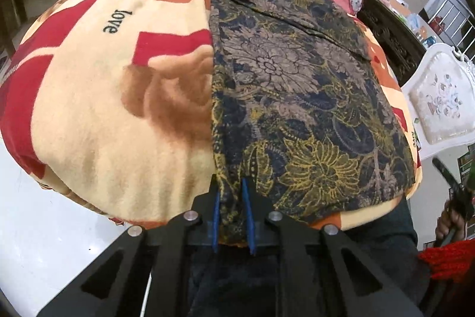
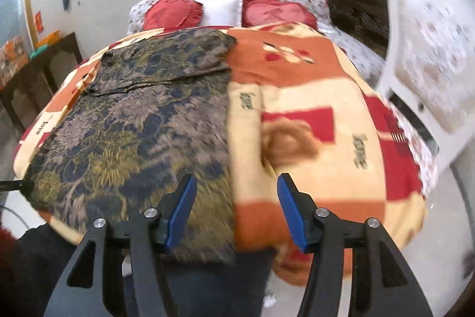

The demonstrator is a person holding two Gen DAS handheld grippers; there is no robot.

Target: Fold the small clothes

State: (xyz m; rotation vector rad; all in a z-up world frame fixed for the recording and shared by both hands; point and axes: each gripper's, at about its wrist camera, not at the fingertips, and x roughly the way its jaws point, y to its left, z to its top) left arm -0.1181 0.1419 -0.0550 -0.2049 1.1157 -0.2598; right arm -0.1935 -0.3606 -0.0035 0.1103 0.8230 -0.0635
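Note:
A dark floral garment (image 1: 297, 97) with yellow and grey print lies spread flat on a blanket-covered bed (image 1: 98, 115). My left gripper (image 1: 231, 186) is shut on the garment's near left corner at the bed's front edge. In the right wrist view the garment (image 2: 130, 127) lies on the left half of the bed (image 2: 311, 109). My right gripper (image 2: 236, 180) is open and empty, just above the garment's near right edge, with its left finger over the cloth and its right finger over bare blanket. This view is motion-blurred.
Red heart cushions (image 2: 267, 11) and a white pillow (image 2: 221, 9) sit at the bed's head. A white ornate chair (image 1: 439, 106) stands to the right of the bed, with dark carved furniture (image 1: 389, 34) behind it. A dark side table (image 2: 38, 76) stands at the left.

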